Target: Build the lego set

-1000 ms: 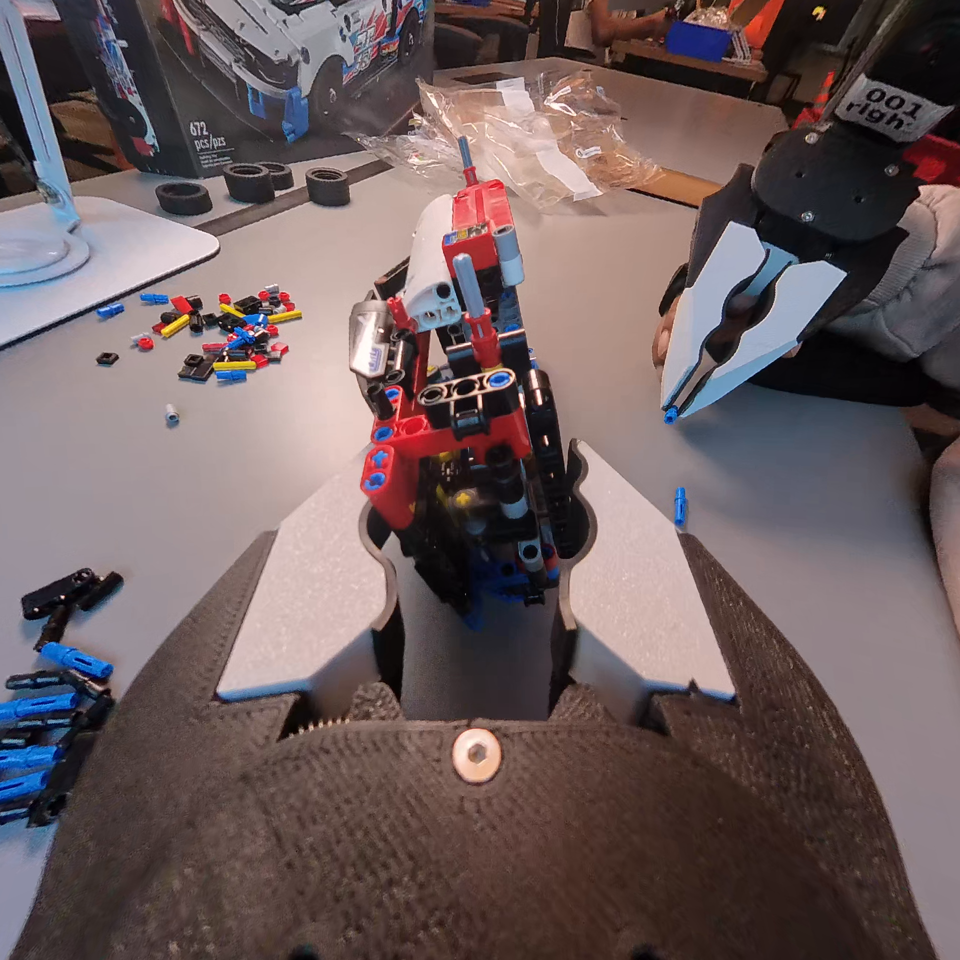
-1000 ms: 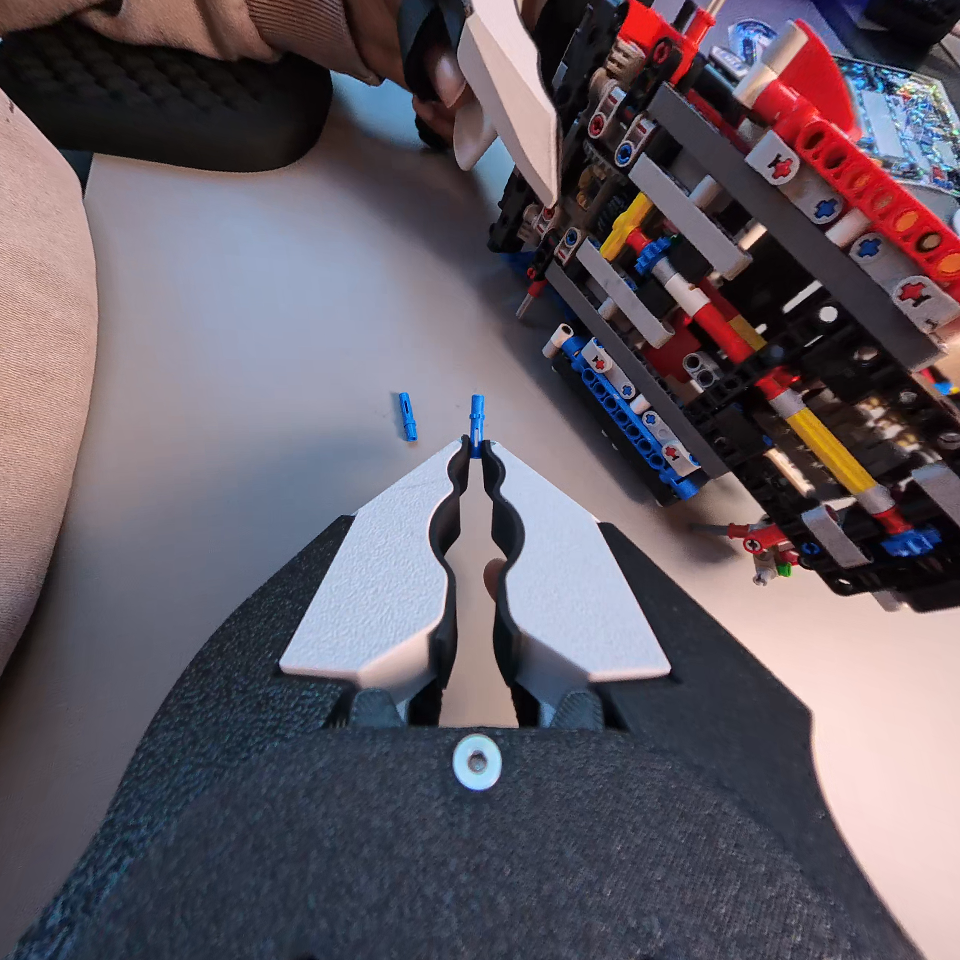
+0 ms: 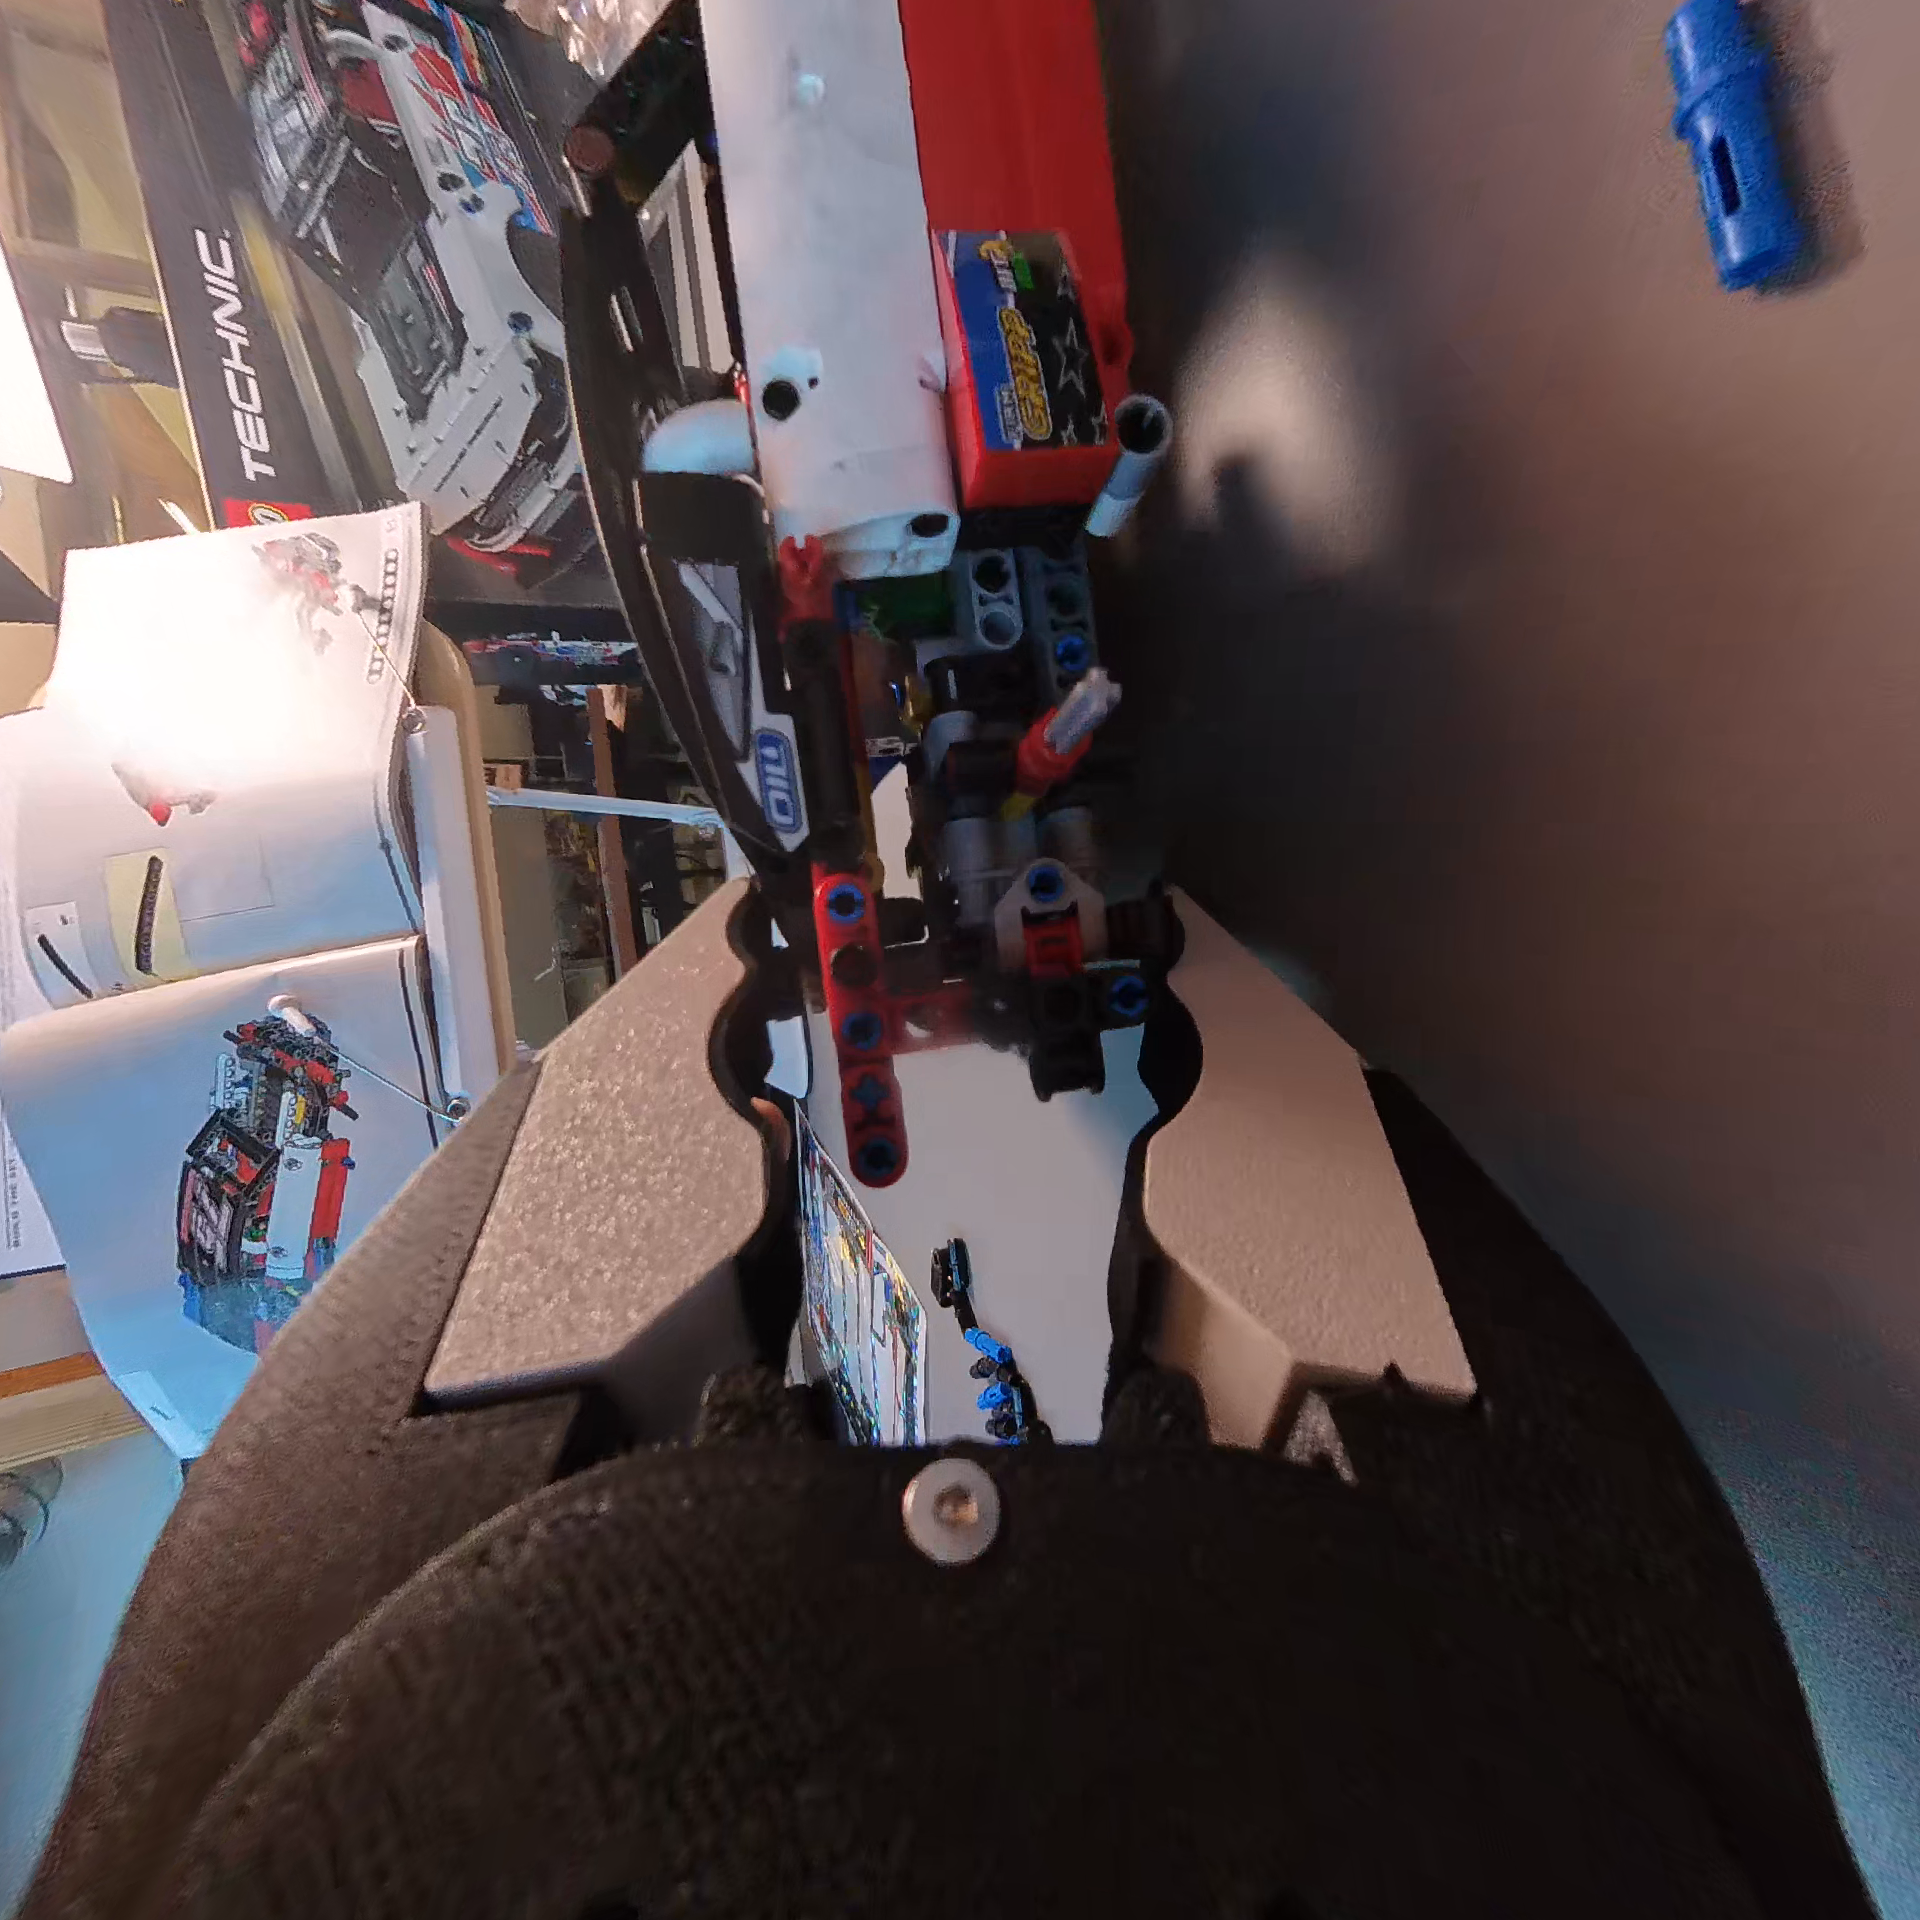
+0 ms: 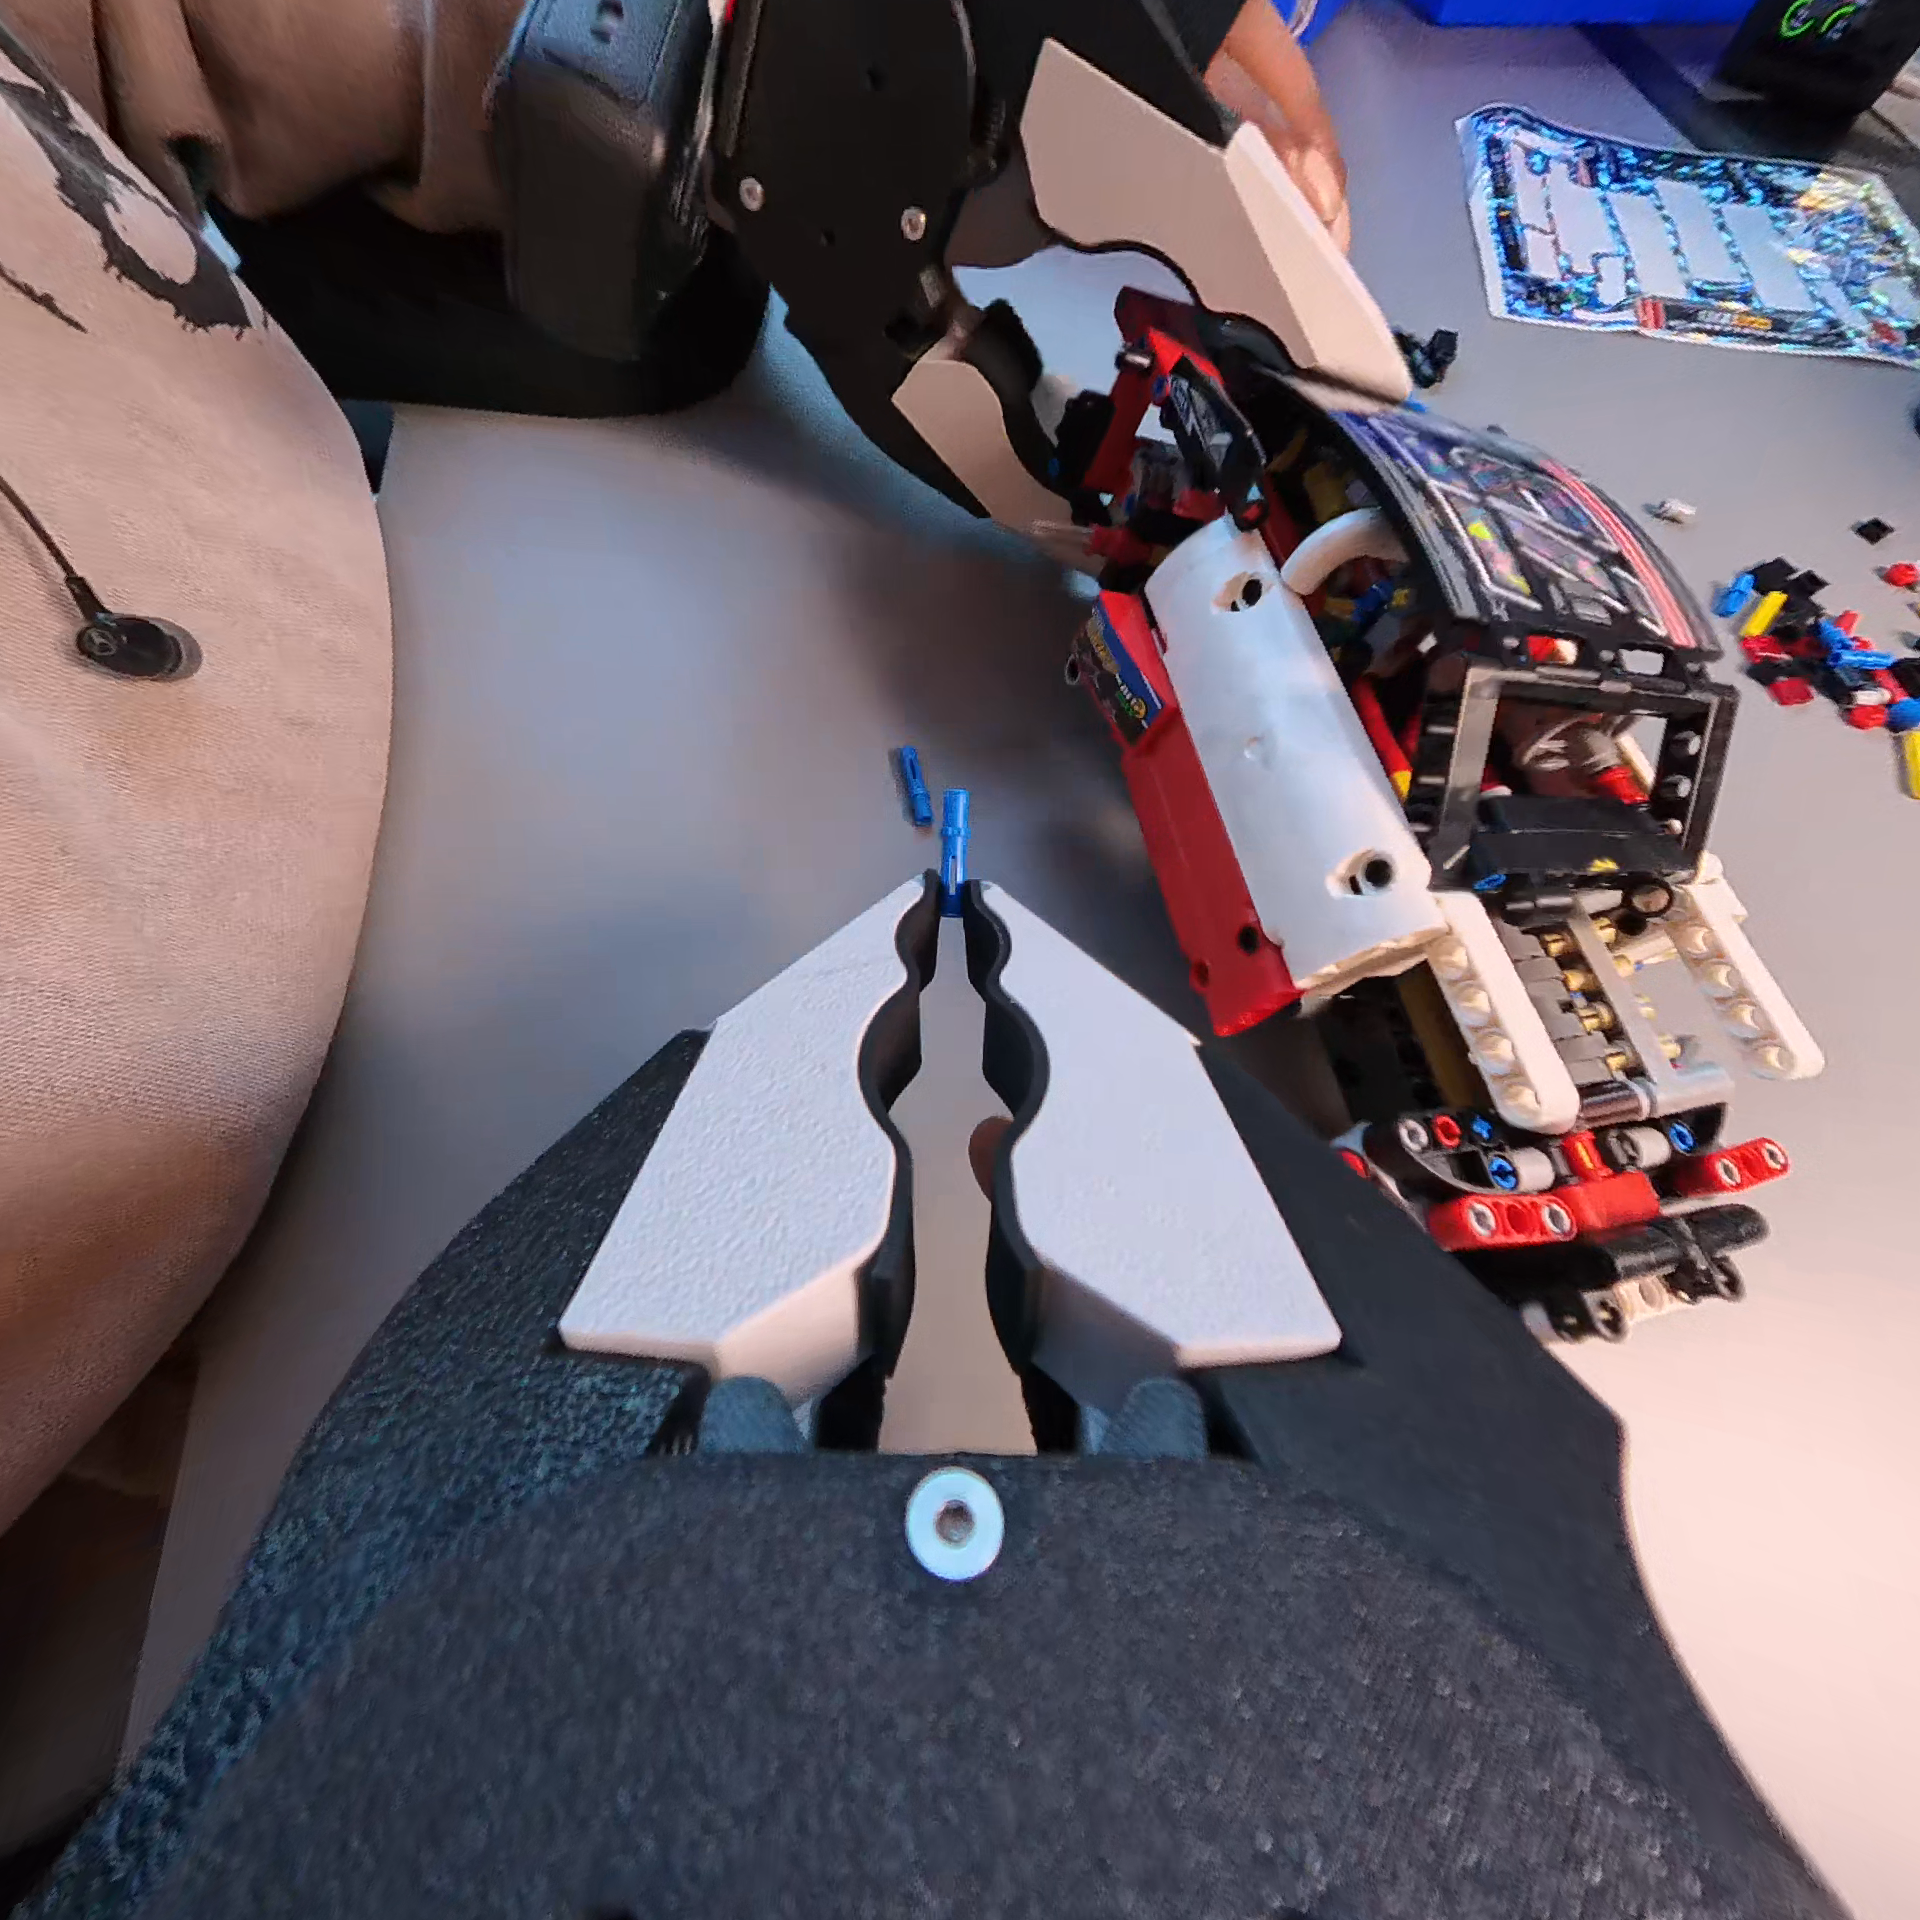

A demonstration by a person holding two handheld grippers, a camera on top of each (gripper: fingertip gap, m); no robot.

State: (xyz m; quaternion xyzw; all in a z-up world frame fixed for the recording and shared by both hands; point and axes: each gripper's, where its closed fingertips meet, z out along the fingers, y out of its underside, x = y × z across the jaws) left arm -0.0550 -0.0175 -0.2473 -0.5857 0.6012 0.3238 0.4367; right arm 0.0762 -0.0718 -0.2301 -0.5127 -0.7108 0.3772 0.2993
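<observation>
The part-built lego car (image 4: 1299,790), red, white and black, lies on the grey table (image 4: 623,644) with its roof and white side panel towards the right wrist view. My left gripper (image 4: 1205,447) is shut on the car's far end; in the left wrist view, which is rolled sideways, its fingers (image 3: 623,1174) clamp the car's frame (image 3: 862,436). My right gripper (image 4: 951,896) is shut on a small blue pin (image 4: 953,842) that sticks out past its tips, left of the car. A second blue pin (image 4: 913,771) lies loose on the table beside it and also shows in the left wrist view (image 3: 1745,156).
A shiny sticker sheet (image 4: 1683,239) and a pile of small loose pieces (image 4: 1829,655) lie beyond the car. The open instruction booklet (image 3: 229,831) and the set's box (image 3: 343,239) stand behind. A person's sleeve and body (image 4: 156,779) fill the left side. The grippers' ends are close to 15 centimetres from one another.
My left gripper has rolled the car over: its underside faced the right wrist view, now its roof and white side do. My right gripper still holds the blue pin.
</observation>
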